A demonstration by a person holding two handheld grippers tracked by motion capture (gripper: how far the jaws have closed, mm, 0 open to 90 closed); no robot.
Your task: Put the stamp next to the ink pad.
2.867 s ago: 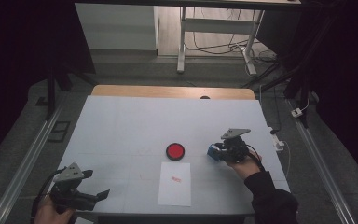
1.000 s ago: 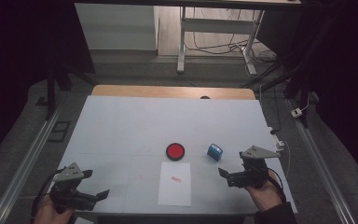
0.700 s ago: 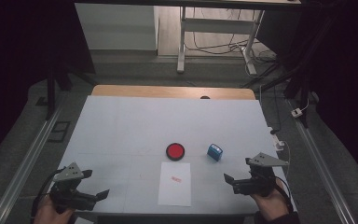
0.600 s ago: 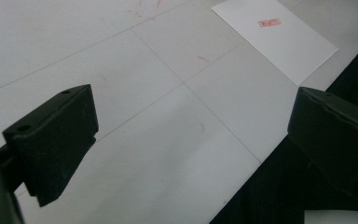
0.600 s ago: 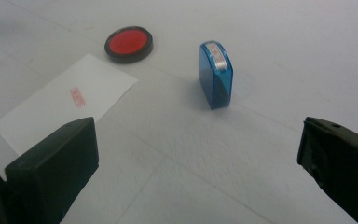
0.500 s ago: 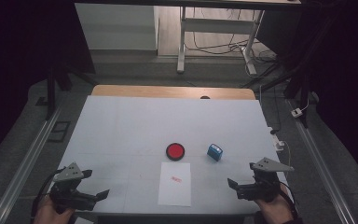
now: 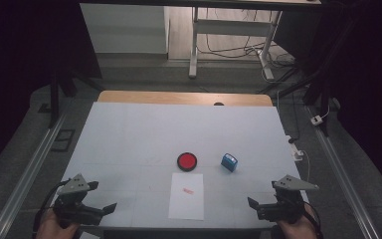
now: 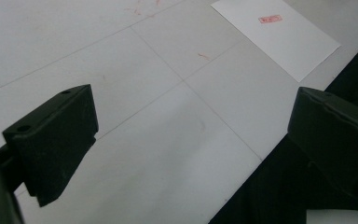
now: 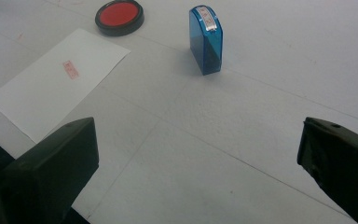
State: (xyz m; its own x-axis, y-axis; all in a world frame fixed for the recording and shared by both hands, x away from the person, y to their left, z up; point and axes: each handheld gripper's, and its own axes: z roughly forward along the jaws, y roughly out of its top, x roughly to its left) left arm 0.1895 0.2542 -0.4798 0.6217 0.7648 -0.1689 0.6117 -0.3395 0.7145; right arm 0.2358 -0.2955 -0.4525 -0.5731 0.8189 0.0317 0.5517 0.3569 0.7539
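Right gripper view shows your right gripper gaping wide and empty like the left gripper; a careless return could topple the upright blue stamp onto the stamped paper.

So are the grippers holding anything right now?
No, nothing is held. The left gripper and the right gripper are both open and empty. The blue stamp stands alone on the table, beside the paper.

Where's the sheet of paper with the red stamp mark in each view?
High view: sheet of paper, bottom centre, just below the red ink pad.
Left gripper view: sheet, top right, by the table edge.
Right gripper view: sheet, left, below the pad.
Shared landmark: the red stamp mark.
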